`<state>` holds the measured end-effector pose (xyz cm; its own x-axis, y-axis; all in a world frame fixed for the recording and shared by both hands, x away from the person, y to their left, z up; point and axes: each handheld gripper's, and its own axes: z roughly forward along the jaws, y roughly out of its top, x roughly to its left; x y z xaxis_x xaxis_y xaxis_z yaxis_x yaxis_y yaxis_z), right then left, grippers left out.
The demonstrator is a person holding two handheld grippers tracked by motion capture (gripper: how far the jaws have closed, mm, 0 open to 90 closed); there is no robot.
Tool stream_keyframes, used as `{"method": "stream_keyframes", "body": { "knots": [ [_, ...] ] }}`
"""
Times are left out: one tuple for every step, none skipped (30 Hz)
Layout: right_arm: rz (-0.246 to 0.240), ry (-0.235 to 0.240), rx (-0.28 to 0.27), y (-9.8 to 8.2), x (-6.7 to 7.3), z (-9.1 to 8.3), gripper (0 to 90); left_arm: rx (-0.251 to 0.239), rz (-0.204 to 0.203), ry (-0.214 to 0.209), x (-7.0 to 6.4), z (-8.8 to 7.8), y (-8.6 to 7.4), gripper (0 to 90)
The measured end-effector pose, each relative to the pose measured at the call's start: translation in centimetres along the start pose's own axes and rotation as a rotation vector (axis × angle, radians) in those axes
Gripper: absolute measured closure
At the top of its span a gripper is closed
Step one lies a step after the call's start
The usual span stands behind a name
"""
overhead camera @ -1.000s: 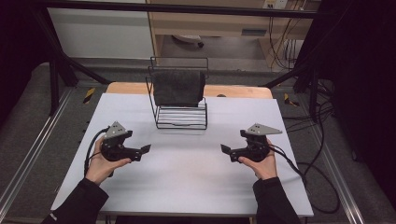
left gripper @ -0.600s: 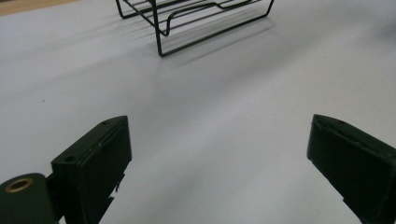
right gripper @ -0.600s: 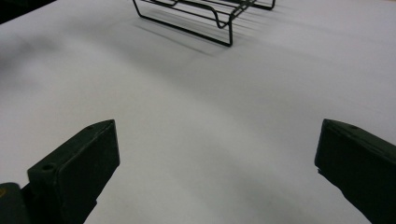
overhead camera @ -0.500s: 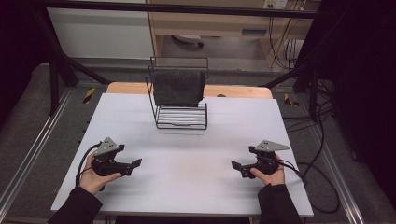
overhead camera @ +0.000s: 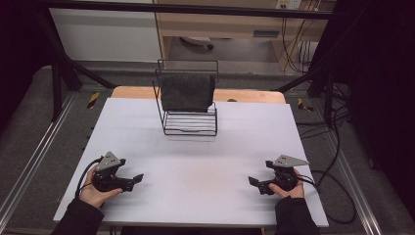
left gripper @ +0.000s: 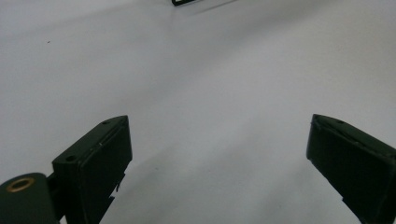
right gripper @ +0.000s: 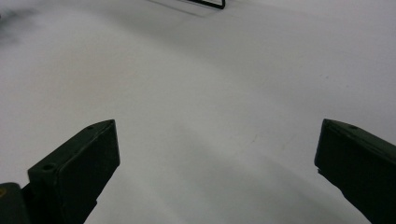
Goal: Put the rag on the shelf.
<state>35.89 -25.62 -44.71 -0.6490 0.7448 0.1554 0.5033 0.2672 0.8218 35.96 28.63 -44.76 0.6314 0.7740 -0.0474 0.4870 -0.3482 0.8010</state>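
Eyes on the dark cloth (overhead camera: 187, 91), draped over the top rail of the black wire rack (overhead camera: 190, 123) in the upper middle of the high view, hanging down the rack's front and covering its upper half, while the rack's wire base sits bare below it on the white worktop (overhead camera: 205, 147). Nothing touches the cloth; both grippers are well apart from it, down near the bottom edge of the frame. At lower left, the left gripper (overhead camera: 136, 178) sits low over the worktop in the person's left hand (overhead camera: 95, 191), its grey three-cornered plate on top and its cable looping off to the left, jaws pointing toward the middle of the frame. At lower right, the right gripper (overhead camera: 253, 182) mirrors it in the right hand (overhead camera: 286, 188), jaws aimed inward, cable trailing to the right. In the left gripper view the left gripper (left gripper: 217, 154) has its two black jaws spread wide at the bottom corners, released, with bare white worktop between them and a sliver of the rack's wire base at the very top edge. The right gripper view tells the same story: the right gripper (right gripper: 217, 158) has its jaws wide apart and holding nothing, plain worktop between, a corner of black wire at the top of the frame.
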Motion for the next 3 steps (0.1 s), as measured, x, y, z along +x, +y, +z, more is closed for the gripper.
{"method": "stream_keyframes", "body": {
  "knots": [
    [-0.003, -0.001, 0.000, -0.01, -0.01, 0.01, 0.8, -0.001, 0.002, -0.001, -0.05, -0.01, -0.01, 6.7],
    [0.000, 0.000, 0.000, 0.00, 0.01, -0.01, 0.8, -0.002, 0.004, -0.002, -0.09, -0.02, 0.00, 6.7],
    [-0.001, -0.001, -0.004, 0.01, -0.02, -0.03, 0.8, -0.002, 0.005, -0.003, -0.10, -0.03, 0.00, 6.7]
  ]
}}
